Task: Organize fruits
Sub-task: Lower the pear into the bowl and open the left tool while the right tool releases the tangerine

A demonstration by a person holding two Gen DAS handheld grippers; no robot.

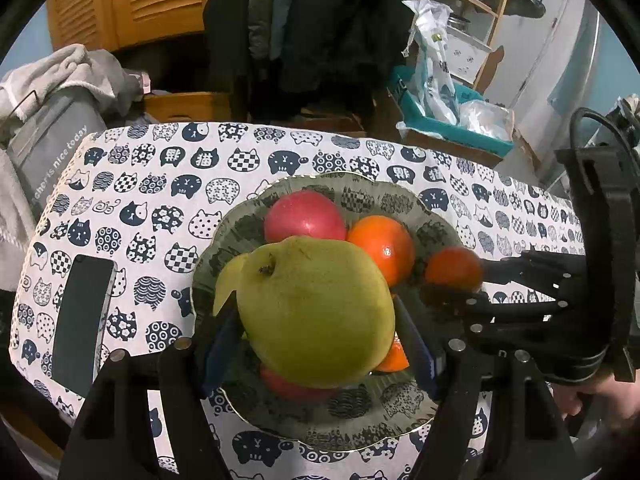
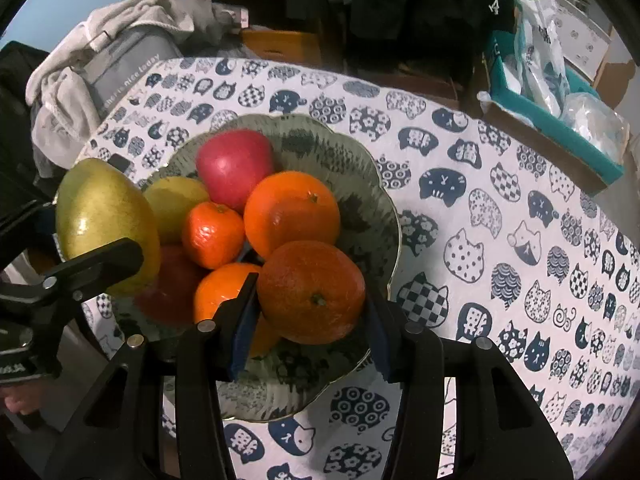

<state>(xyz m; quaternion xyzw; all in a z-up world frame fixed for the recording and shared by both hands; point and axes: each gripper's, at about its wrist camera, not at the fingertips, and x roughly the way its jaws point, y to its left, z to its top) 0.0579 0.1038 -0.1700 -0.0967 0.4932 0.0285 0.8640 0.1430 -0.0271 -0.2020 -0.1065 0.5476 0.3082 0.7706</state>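
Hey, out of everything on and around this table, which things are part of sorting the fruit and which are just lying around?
Part of the job:
- green pear, held in left gripper
- dark orange, held in right gripper
- glass plate
- red apple
- other oranges

Lying about:
- phone
- grey bag
- teal box

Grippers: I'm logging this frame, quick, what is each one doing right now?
Left gripper: closed on the pear, over the bowl.
Right gripper: closed on an orange, over the same bowl.
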